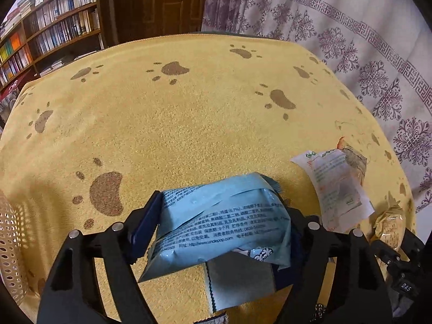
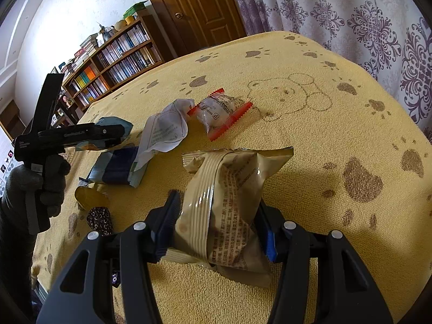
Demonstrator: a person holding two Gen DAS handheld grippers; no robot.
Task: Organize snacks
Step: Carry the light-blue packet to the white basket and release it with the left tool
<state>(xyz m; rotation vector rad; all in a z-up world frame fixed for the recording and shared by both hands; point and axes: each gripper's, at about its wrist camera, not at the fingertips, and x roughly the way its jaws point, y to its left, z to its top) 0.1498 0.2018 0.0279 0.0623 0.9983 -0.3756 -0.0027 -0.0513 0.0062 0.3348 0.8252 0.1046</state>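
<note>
Left tongs: left gripper (image 1: 224, 216) is closed on a pale blue snack packet (image 1: 218, 213), pads pressing both flanks so the film bulges; printed back faces the camera and the packet is lifted clear of the towel.
Right tongs: right gripper (image 2: 216, 232) is clamped on a beige ribbed snack packet (image 2: 226, 202) near its lower half, top seal standing free toward 12 o'clock, bottom end apparently low over the cloth.
Surface: yellow paw-print towel (image 1: 175, 124) covers the table; its pile probably keeps the slippery packets from sliding.
Destination: perforated pink basket (image 1: 10, 232) sits at 9 o'clock of the left wrist view, beside the towel's edge; I judge it the bin for sorted snacks, which would explain the blue packet being held raised.
Loose snacks: in the right wrist view, a red-edged clear packet (image 2: 221, 113) lies at 12 o'clock, a white crumpled wrapper (image 2: 167, 129) at 11 o'clock, a blue-and-navy packet (image 2: 118, 167) and a gold-lidded cup (image 2: 90, 197) at 10 o'clock.
Holder: a gloved hand (image 2: 35, 189) grips the left tool's handle at 9 o'clock.
Progress: early, I think; several items are not yet gathered.
Risk: air-filled film may slip or burst under the squeeze.
</note>
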